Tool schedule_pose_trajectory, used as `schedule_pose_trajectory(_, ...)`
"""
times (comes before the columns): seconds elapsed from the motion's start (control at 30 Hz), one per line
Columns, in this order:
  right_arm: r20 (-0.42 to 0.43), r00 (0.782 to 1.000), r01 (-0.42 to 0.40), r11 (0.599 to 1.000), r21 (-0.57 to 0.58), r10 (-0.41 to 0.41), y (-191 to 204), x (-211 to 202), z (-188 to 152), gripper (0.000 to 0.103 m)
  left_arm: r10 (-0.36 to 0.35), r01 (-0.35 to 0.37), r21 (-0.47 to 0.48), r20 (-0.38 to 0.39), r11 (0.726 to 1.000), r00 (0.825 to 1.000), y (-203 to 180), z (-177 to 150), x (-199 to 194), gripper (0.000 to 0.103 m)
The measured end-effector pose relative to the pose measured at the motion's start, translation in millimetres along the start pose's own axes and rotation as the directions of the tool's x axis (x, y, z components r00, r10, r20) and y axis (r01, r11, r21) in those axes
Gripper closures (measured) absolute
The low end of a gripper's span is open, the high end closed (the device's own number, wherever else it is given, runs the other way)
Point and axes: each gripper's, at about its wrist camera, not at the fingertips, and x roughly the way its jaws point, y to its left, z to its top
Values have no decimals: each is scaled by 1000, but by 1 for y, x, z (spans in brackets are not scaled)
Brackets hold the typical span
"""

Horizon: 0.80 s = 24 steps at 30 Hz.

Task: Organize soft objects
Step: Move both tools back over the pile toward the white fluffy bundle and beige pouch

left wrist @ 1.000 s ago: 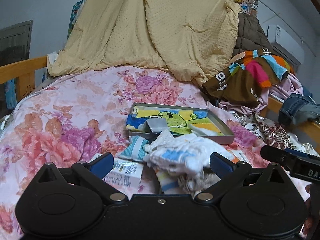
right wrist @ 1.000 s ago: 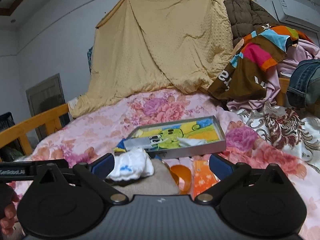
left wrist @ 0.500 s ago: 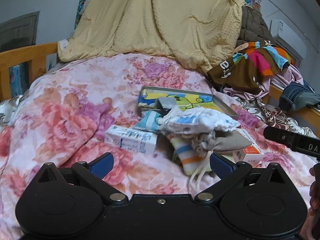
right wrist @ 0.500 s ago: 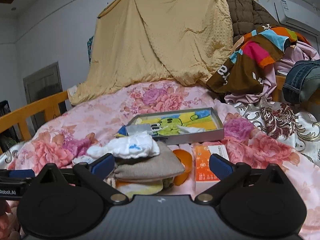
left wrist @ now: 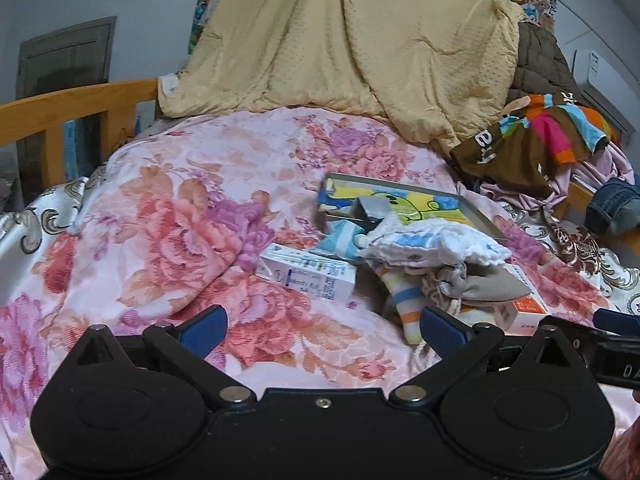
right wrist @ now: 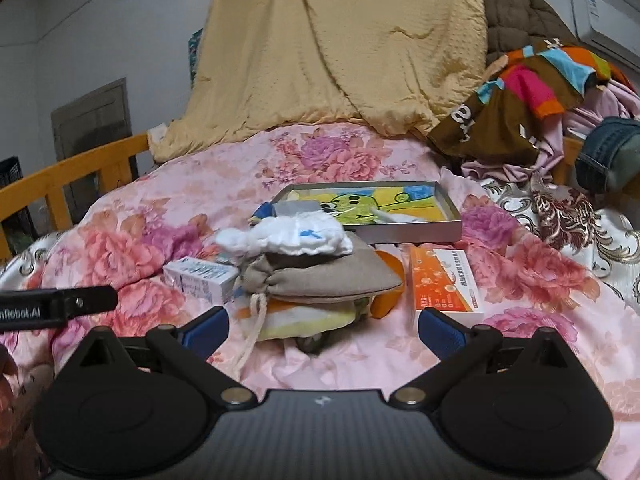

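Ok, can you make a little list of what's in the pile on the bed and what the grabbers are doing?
top: white crinkly cloth
under it: grey drawstring pouch
bottom: yellow striped cloth
right of the pile: orange carton
left of the pile: white carton
behind: metal cartoon tray
left gripper: jaws open, empty
right gripper: jaws open, empty

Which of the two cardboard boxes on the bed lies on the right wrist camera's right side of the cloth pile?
The orange box, lying flat below the metal tray. The white box with blue print lies on the pile's left side.
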Motion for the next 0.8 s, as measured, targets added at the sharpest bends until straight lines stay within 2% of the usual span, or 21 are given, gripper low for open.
schedule_pose_trajectory(0.37,-7,1000,-12,1000,17,12,-6,2,0,0,39,-39,-46,-17,998,999,9,-1,5,1)
schedule_pose_trajectory(0.47,1,1000,-18,999,27,18,-8,2,0,0,27,-29,-58,-31,998,999,6,-1,7,1)
schedule_pose_trajectory(0.67,39,999,-12,998,64,10,-14,-3,2,0,5,-6,-25,-27,1000,1000,-4,2,7,1)
schedule_pose_trajectory(0.8,81,997,3,997,75,-10,-17,-8,4,0,-52,51,-27,-22,998,998,-8,6,7,1)
